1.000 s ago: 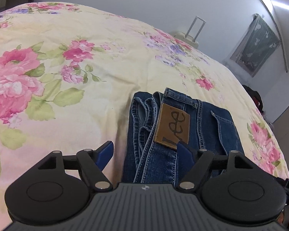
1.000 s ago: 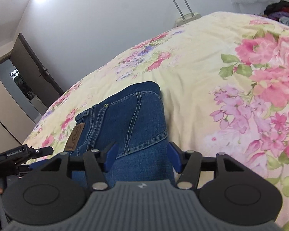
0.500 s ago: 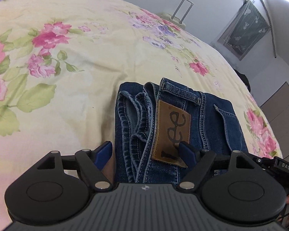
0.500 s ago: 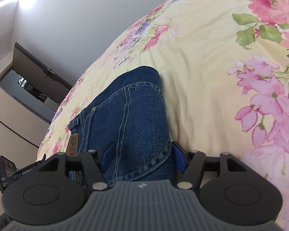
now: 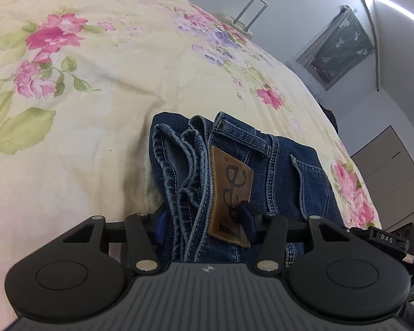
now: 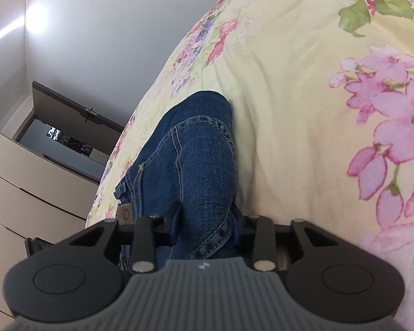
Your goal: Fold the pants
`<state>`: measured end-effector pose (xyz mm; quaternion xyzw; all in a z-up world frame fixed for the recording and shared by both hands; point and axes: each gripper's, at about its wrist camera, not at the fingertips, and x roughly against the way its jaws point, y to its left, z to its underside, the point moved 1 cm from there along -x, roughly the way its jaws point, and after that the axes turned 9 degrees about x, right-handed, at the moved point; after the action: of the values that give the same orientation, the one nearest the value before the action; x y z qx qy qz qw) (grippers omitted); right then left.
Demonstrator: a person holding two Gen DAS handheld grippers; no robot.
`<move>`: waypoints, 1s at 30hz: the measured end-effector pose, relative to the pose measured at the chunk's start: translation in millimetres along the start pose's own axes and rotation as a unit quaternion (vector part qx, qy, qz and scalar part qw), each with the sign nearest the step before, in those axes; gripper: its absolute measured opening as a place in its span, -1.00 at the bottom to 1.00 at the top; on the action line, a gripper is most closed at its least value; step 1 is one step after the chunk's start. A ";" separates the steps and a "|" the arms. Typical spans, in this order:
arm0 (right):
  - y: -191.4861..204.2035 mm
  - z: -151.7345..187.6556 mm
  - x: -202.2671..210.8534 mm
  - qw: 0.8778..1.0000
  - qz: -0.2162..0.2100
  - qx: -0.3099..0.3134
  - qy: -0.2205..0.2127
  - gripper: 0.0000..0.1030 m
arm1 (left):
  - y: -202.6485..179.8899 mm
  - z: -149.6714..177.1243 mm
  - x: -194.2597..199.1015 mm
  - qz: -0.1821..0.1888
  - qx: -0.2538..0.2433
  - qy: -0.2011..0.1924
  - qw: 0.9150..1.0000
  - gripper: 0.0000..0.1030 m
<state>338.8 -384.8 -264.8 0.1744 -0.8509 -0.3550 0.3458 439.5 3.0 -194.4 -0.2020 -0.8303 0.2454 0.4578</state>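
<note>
Two grips: my left gripper (image 5: 204, 222) is clenched on the waistband stack of the jeans (image 5: 234, 171) at the leather patch (image 5: 229, 193); my right gripper (image 6: 207, 222) is clenched on the folded leg end; both sets of jaws have just been closing.
Location: jeans folded into a bundle near the bed's (image 5: 96, 110) near edge.
Handling: denim looks heavy, thick and soft, probably not slippery.
Hold: pinch all layers at the edge, or inner folds may sag.

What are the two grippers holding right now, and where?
The folded jeans: left gripper pinches the waistband end by the patch; right gripper pinches the other end.
</note>
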 end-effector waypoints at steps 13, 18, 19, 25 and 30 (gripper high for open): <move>55.7 -15.0 21.4 0.996 0.014 0.084 -0.001 -0.67 | -21.1 -1.0 30.8 -0.015 -0.009 -0.017 1.000 -0.28; 104.1 -14.6 35.6 0.993 0.007 0.120 -0.001 -0.67 | -18.6 -8.3 76.8 -0.008 -0.012 -0.035 0.999 -0.28; 114.8 -13.3 36.8 0.992 0.004 0.127 -0.002 -0.67 | -17.5 -11.2 90.1 -0.009 -0.016 -0.039 0.999 -0.28; 176.3 4.5 27.2 0.990 -0.034 0.136 0.004 -0.67 | -2.5 -36.9 168.5 -0.040 -0.055 -0.040 0.997 -0.29; 229.9 30.9 -4.2 0.987 -0.076 0.137 0.024 -0.67 | 21.3 -60.4 225.8 -0.078 -0.076 -0.045 0.993 -0.29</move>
<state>308.0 -209.6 -115.8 0.2931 -0.8669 -0.2564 0.3112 381.0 160.0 -30.0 -0.1601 -0.8795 0.1540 0.4209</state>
